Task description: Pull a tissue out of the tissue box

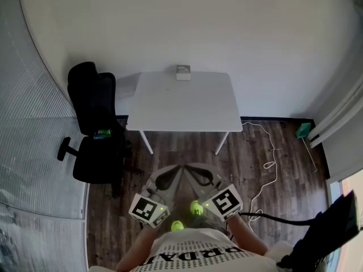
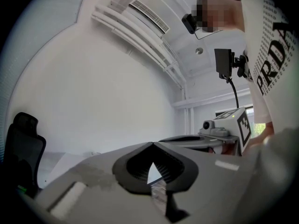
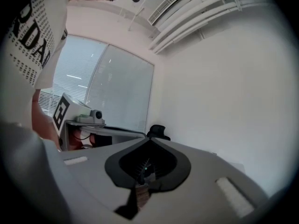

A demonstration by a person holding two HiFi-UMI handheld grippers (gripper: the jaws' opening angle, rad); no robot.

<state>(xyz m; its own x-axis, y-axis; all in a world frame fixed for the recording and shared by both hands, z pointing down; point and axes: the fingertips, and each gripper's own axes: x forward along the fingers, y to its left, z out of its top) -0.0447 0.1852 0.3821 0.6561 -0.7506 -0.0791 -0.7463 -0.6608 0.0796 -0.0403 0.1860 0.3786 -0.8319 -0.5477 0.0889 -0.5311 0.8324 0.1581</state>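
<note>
A tissue box, it seems, sits far back on the table, chair at left.

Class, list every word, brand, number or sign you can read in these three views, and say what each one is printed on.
"PRDA": large dark letters on the person's white shirt, running sideways in the left gripper view; the right gripper view shows only "RDA".
Rows of fine print around those letters: too small to read.
Marker cubes: black-and-white square patterns, no letters or numbers.
Tissue box: too small to read any print.
</note>
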